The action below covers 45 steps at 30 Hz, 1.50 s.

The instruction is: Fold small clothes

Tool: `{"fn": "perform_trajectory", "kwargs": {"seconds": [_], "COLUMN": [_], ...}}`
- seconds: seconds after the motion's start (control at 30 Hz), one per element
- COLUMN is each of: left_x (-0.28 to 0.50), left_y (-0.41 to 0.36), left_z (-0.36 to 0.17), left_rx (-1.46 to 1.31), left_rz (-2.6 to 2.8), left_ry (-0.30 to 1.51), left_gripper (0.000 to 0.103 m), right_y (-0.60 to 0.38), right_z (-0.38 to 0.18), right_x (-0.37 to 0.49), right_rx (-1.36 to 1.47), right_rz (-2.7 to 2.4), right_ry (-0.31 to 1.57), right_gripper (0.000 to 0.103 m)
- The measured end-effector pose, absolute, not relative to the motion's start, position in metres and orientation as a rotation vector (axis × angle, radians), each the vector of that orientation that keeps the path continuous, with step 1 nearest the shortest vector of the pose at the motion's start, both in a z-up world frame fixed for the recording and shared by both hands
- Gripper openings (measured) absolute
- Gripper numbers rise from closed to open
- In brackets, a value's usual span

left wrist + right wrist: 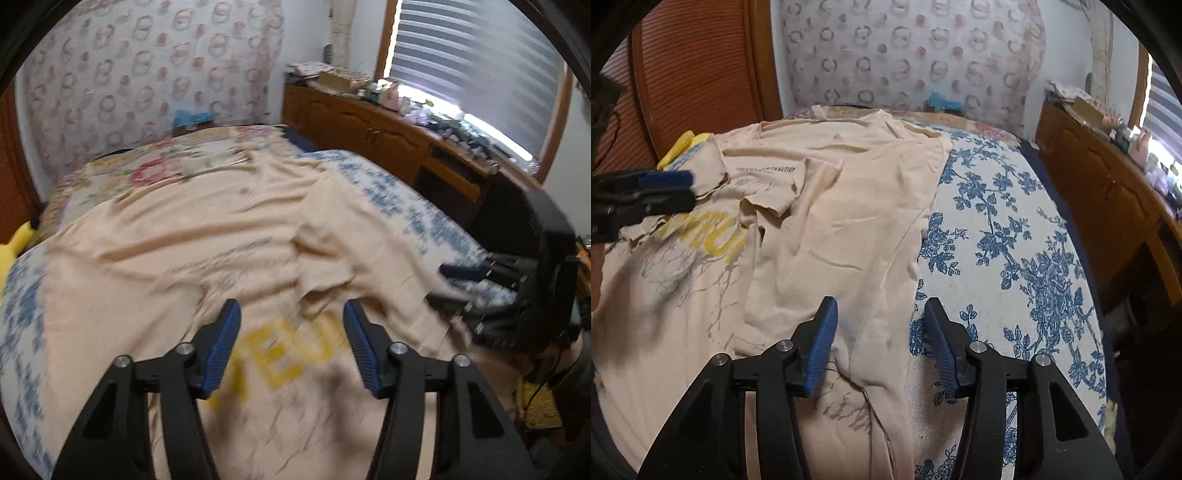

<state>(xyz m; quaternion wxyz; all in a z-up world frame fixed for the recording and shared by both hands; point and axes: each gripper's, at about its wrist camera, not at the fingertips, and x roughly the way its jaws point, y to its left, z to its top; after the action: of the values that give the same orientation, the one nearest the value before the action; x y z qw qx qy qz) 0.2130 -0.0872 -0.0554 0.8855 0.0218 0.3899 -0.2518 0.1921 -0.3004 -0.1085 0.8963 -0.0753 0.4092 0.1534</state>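
A beige T-shirt (842,206) with yellow letters (291,350) and grey print lies spread on the bed, its right side folded over toward the middle. My left gripper (291,314) is open and empty just above the yellow letters. It also shows at the left edge of the right wrist view (670,190). My right gripper (881,314) is open and empty over the shirt's right edge near the hem. It shows at the right of the left wrist view (454,280). The left wrist view is blurred.
The bed has a white cover with blue flowers (1008,236). A yellow soft thing (681,146) lies at the far left by the wooden headboard (698,74). A wooden cabinet (373,129) with clutter runs along the right under a window.
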Motion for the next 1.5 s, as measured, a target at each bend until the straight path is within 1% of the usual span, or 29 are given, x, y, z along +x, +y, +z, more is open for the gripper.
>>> {"fn": "perform_trajectory", "kwargs": {"seconds": [0.23,0.47,0.5,0.53,0.57,0.63,0.73,1.03,1.2,1.3,1.33,1.37,1.4,1.43,1.5], "left_x": [0.242,0.253,0.255,0.255,0.256,0.257,0.257,0.263,0.263,0.263,0.262,0.261,0.259,0.258,0.254], "left_y": [-0.125,-0.148,-0.149,-0.148,-0.146,-0.141,-0.129,-0.075,-0.060,-0.054,-0.052,-0.051,-0.050,-0.049,-0.044], "left_z": [-0.070,-0.086,-0.085,-0.085,-0.085,-0.083,-0.078,-0.066,-0.061,-0.060,-0.060,-0.060,-0.061,-0.060,-0.057], "left_rx": [0.059,0.156,0.153,0.150,0.142,0.122,0.124,0.075,0.083,0.069,0.072,0.078,0.087,0.090,0.092], "left_rz": [-0.604,-0.583,-0.582,-0.579,-0.574,-0.579,-0.541,-0.450,-0.411,-0.426,-0.437,-0.443,-0.446,-0.443,-0.431], "left_ry": [0.860,0.905,0.902,0.901,0.902,0.901,0.883,0.869,0.863,0.875,0.878,0.880,0.877,0.872,0.852], "left_gripper": [0.038,0.038,0.029,0.015,0.010,0.002,0.000,0.000,0.000,0.006,0.010,0.015,0.030,0.038,0.040], "right_y": [-0.298,-0.299,-0.299,-0.300,-0.300,-0.300,-0.301,-0.300,-0.300,-0.301,-0.300,-0.300,-0.300,-0.300,-0.300], "right_z": [-0.109,-0.109,-0.108,-0.108,-0.109,-0.108,-0.109,-0.109,-0.109,-0.109,-0.109,-0.109,-0.109,-0.109,-0.109], "right_x": [0.189,0.189,0.188,0.188,0.188,0.188,0.188,0.188,0.188,0.188,0.188,0.188,0.188,0.188,0.188], "right_rx": [-0.153,-0.145,-0.144,-0.144,-0.144,-0.143,-0.144,-0.144,-0.145,-0.143,-0.145,-0.145,-0.145,-0.145,-0.145], "right_rz": [0.317,0.320,0.320,0.319,0.320,0.319,0.319,0.318,0.318,0.318,0.318,0.318,0.318,0.318,0.318], "right_ry": [0.845,0.845,0.845,0.844,0.845,0.844,0.844,0.844,0.843,0.844,0.843,0.843,0.843,0.843,0.843], "right_gripper": [0.055,0.055,0.055,0.055,0.055,0.055,0.055,0.055,0.055,0.055,0.055,0.055,0.055,0.055,0.055]}}
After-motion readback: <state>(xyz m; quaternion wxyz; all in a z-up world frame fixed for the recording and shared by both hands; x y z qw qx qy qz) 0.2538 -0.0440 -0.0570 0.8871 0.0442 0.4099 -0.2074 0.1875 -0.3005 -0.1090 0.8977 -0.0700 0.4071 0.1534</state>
